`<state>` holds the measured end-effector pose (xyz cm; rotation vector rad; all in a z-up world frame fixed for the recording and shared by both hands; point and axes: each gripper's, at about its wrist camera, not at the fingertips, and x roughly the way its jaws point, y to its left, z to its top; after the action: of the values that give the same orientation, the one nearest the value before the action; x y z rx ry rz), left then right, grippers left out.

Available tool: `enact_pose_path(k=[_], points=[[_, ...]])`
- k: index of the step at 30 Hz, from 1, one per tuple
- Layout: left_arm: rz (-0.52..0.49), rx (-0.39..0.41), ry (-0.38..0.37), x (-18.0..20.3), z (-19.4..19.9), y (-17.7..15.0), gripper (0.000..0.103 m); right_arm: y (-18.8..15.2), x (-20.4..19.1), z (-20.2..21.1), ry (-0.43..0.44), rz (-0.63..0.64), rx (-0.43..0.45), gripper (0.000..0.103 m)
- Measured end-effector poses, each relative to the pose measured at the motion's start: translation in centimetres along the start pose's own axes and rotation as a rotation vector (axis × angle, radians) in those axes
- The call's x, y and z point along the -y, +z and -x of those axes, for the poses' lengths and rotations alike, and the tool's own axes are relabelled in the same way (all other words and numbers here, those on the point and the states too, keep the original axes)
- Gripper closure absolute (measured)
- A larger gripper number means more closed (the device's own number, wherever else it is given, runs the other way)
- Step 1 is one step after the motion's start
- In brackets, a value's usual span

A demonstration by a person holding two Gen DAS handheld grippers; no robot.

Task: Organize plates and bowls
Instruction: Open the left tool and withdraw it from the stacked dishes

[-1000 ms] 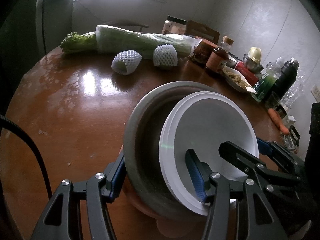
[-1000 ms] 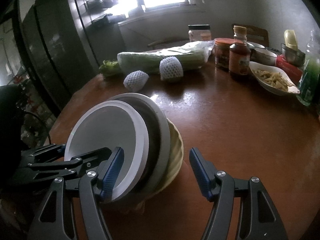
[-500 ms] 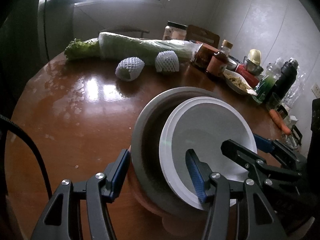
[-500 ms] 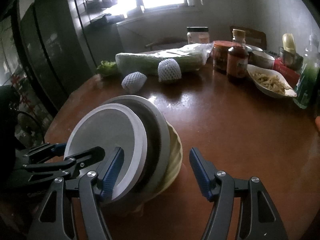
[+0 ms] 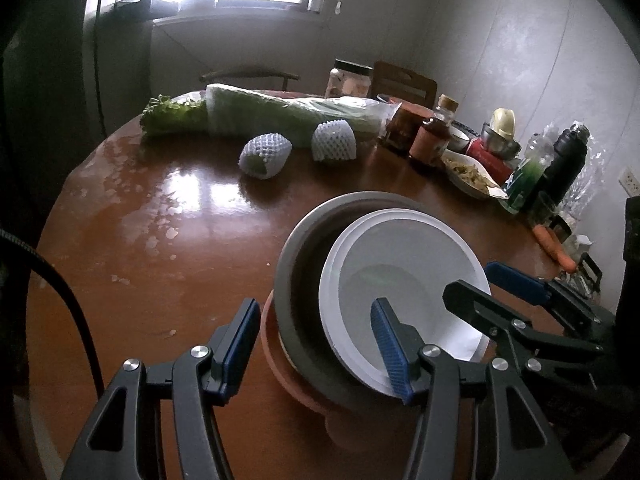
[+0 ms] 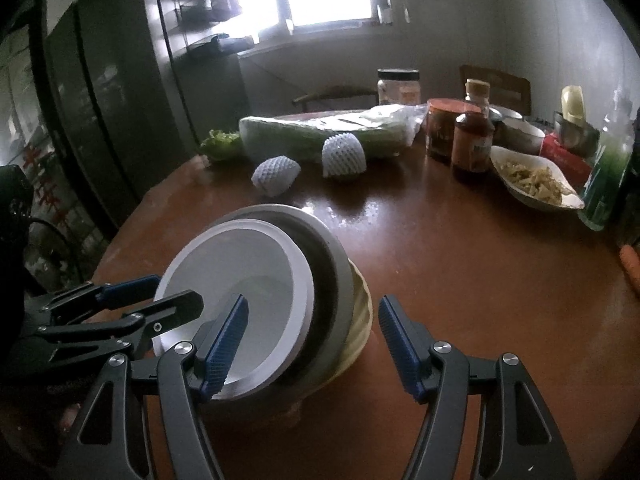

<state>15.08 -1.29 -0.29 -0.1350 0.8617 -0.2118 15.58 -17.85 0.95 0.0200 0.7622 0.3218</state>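
Near the front edge of the round wooden table [image 5: 132, 240]: a white bowl [image 5: 404, 280] nested in a grey bowl [image 5: 298, 256], both tilted, resting on a lower dish. Lower dish [image 6: 360, 312] looks pale yellow and ribbed from the right wrist view, pinkish from the left wrist view; true colour not possible to tell. Stack not yet level, white bowl sitting off-centre inside the grey one.

Left gripper [image 5: 316, 338] wide open, straddling the near rim of the stack: one blue pad outside the grey bowl, the other over the white bowl's inner face. Whether any pad touches, cannot tell. Right gripper [image 6: 312, 330] also spread wide, one pad over the white bowl's inside, the other outside past the yellow dish, nothing clamped.

Step in hand, as judged: taking hold of the nested bowls from two sides, to seat or move them as one pile. Next move probably calls for closing on a rim with both tools together, gently, since tilted glazed bowls may slide or tip if pinched on one side only.

Further back, well apart from the stack: two fruits in white foam nets [image 5: 264, 154], a wrapped cabbage [image 5: 288, 120], a sauce bottle [image 6: 472, 144], jars, a dish of food [image 6: 532, 178], a green bottle [image 5: 524, 178], a black flask [image 5: 566, 160].
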Motion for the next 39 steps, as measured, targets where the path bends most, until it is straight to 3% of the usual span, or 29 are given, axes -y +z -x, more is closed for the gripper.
enact_pose_path(k=[13, 30, 39], points=[[-0.005, 0.043, 0.063, -0.1, 2.0, -0.6, 0.046, -0.1, -1.3, 2.5, -0.035, 0.038, 0.064, 0.034], [-0.021, 0.071, 0.121, 0.7, 4.2, -3.4, 0.046, -3.2, -2.4, 5.0, -0.049, 0.056, 0.142, 0.034], [0.026, 0.099, 0.173, 0.1, 5.1, -5.3, 0.044, -4.8, -2.6, 6.7, -0.073, 0.056, 0.163, 0.034]])
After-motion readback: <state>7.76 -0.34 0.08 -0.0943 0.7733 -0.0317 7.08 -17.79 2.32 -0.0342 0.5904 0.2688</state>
